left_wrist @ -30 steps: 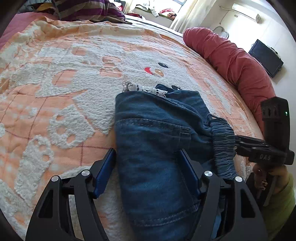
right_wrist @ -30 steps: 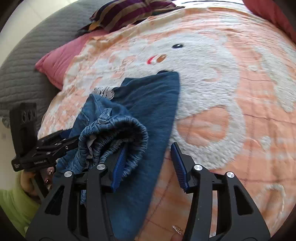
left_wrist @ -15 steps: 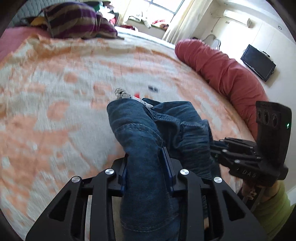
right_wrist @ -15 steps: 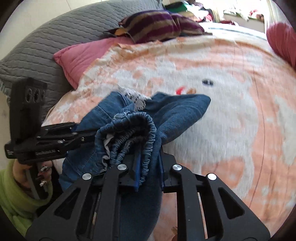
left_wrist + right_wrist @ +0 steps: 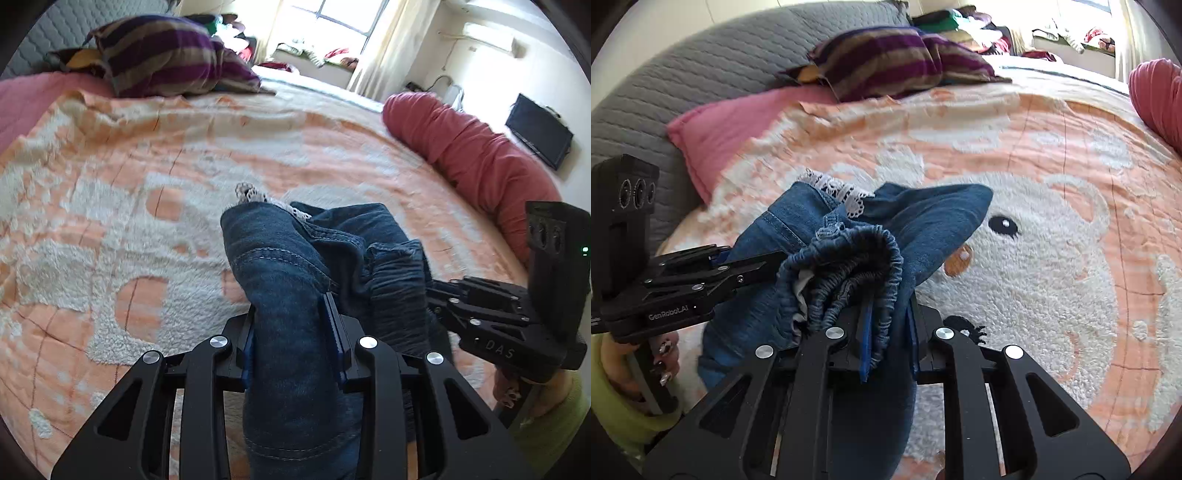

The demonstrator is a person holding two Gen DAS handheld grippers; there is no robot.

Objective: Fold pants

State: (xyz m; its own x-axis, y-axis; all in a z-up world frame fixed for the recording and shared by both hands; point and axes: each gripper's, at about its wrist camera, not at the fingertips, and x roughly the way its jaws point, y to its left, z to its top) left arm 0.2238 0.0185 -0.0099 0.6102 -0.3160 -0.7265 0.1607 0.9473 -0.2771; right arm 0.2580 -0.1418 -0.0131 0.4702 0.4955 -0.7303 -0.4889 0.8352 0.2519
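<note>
The blue denim pants (image 5: 291,258) with white lace trim are bunched and lifted off the bed. My left gripper (image 5: 291,314) is shut on a fold of the denim. My right gripper (image 5: 886,321) is shut on the gathered elastic waistband (image 5: 857,266). The right gripper (image 5: 436,295) shows at the right of the left wrist view, gripping the waistband side. The left gripper (image 5: 768,264) shows at the left of the right wrist view, clamped on the pants (image 5: 923,214). The lower part of the pants hangs below both grippers, out of sight.
An orange and white fleece blanket (image 5: 129,206) covers the bed. A striped purple pillow (image 5: 159,55) and pink pillow (image 5: 731,122) lie at the head. A red bolster (image 5: 472,155) lies along the right edge. A grey headboard (image 5: 683,74) stands behind.
Both grippers closed on the pants, which lay flat a second ago, and have lifted them off the blanket toward the bed's middle.
</note>
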